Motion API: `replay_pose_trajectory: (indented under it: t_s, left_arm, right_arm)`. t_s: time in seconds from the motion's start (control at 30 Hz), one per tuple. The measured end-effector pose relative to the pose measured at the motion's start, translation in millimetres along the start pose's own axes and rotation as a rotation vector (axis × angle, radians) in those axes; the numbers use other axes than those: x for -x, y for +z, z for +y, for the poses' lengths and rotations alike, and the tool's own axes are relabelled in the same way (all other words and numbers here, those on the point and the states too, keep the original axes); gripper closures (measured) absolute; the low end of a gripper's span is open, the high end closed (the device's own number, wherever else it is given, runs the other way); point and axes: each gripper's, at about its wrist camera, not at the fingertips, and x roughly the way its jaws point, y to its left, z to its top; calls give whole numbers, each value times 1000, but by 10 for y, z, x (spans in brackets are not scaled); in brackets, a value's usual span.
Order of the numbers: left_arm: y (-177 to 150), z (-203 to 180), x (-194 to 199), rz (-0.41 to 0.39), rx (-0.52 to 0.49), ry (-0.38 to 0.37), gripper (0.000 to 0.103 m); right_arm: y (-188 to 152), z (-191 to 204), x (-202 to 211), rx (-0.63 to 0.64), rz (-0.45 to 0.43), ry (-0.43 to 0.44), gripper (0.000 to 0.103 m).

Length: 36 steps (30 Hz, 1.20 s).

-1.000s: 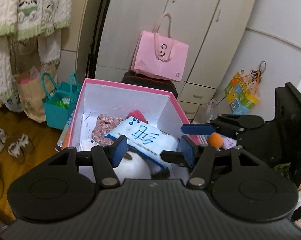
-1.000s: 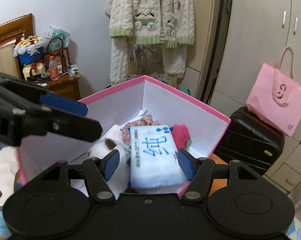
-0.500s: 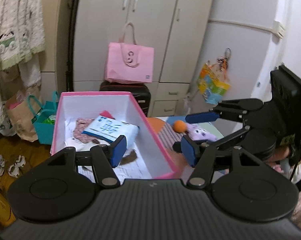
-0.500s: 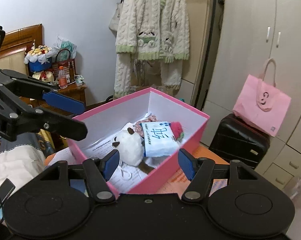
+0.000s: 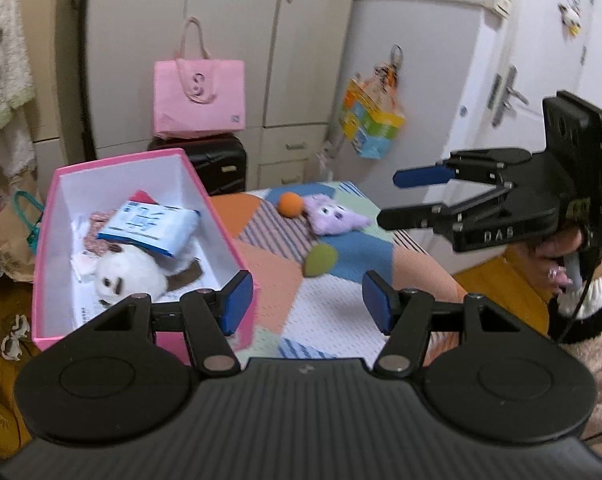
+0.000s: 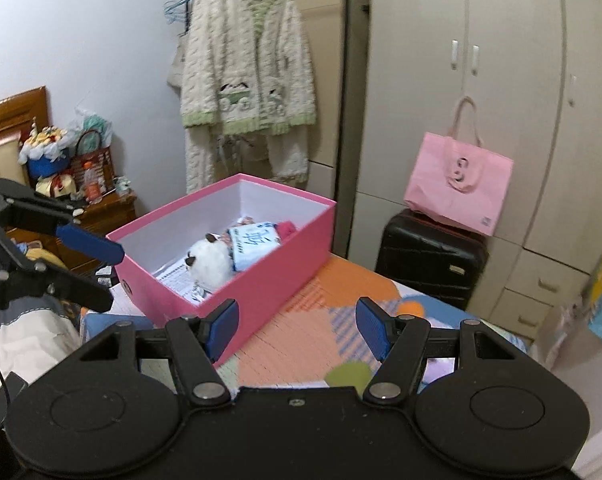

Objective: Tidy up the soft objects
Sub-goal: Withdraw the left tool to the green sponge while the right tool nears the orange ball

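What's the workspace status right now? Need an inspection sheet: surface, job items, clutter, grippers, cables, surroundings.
Surface: patchwork cover on the work surface, colours mixed.
Job's things: pink box holds a white plush with a tissue pack lying on it; purple plush, orange ball and green soft piece lie loose on the cover.
Clutter: printed paper sheets in the box bottom.
Grippers: left gripper open, empty, above the cover; right gripper open, empty.
Cables: thin dark cord at the right wrist.
Surroundings: wardrobe, pink bag on a black suitcase, hanging knit cardigan.
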Motion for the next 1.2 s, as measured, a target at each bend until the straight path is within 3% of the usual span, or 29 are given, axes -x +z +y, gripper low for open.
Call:
replay_pose_trajectory:
  t_s: [0.53,0.7,1.03,1.2]
  left_arm:
    - [-115,-626,-603,132,-103,-121,43]
    - [-167,-710,-761,109,-132,-96,43]
    - [-173,-712,-1295,114,-78,-110,43]
    - [-150,-656,-1573,103,-71,-53,43]
  right_arm:
    - [-566,-386,209,-111,14,-8,32]
    - [-661,-518,98,-128,38,9,32]
    - [-705,-661,-216,-95,2,8,32]
    - [-679,-782,-424,-79,7,26,32]
